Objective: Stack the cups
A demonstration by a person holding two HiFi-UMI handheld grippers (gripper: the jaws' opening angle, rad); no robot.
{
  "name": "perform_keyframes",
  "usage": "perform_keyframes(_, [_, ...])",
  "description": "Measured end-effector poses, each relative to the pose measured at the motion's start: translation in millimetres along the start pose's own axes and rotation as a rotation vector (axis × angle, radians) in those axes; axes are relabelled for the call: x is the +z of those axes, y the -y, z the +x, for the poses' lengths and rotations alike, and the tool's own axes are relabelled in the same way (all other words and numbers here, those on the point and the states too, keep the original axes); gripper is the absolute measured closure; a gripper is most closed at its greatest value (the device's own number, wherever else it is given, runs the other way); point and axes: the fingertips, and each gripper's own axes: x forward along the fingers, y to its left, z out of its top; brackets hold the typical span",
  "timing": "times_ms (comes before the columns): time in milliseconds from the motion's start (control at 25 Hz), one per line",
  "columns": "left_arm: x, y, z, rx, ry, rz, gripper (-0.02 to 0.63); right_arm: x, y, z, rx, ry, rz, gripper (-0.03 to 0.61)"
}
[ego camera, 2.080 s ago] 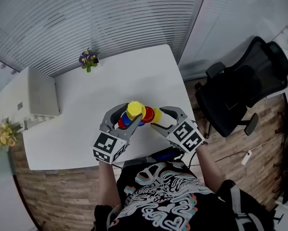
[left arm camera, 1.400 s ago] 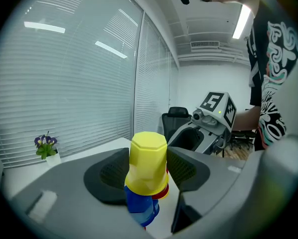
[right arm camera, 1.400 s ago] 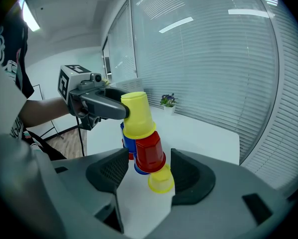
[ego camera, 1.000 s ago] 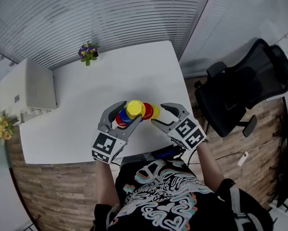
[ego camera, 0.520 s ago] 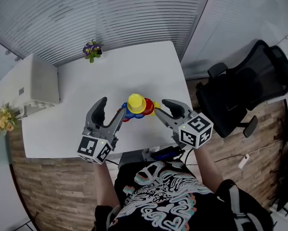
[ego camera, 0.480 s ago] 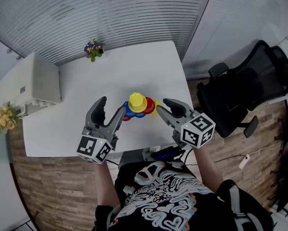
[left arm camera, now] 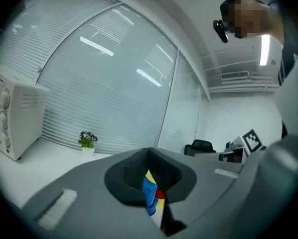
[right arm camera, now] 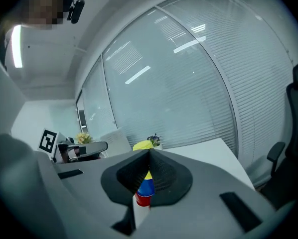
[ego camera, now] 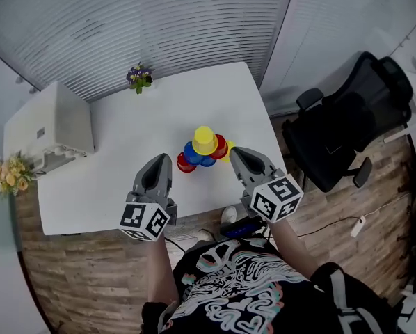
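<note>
Toward the near right part of the white table (ego camera: pixel 159 110), the cup pyramid (ego camera: pixel 204 149) stands: red cups lowest, blue between, one yellow on top. Left gripper (ego camera: pixel 160 160) and right gripper (ego camera: pixel 234 151) sit just beside it, one on each side, each with jaws just clenched together on nothing. Bare tabletop runs back to the flower pot (ego camera: pixel 140 77) at the far edge. An office chair (ego camera: pixel 344 127) stands apart from the right edge.

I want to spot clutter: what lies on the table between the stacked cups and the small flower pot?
Nothing. In the head view, the stretch of white table between the stacked cups and the flower pot is bare.
</note>
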Motion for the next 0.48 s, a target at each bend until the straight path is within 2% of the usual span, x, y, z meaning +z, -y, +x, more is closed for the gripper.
perform_keyframes(160, [-31.6,-1.6,-14.2,0.018,-0.101,0.039,0.612,-11.7,-20.3,-4.1,-0.091,-0.010,-0.102,0.578])
perform_keyframes(320, [-46.2,1.1,-31.9,0.014,-0.117,0.041,0.612,-20.7,-31.0,-17.7,-0.166,0.019,-0.093,0.578])
perform_keyframes(480, [-48.0,3.5,-51.9,0.027,-0.129,0.062,0.612,-28.1,-43.2,-31.6,-0.201,0.028,-0.096,0.578])
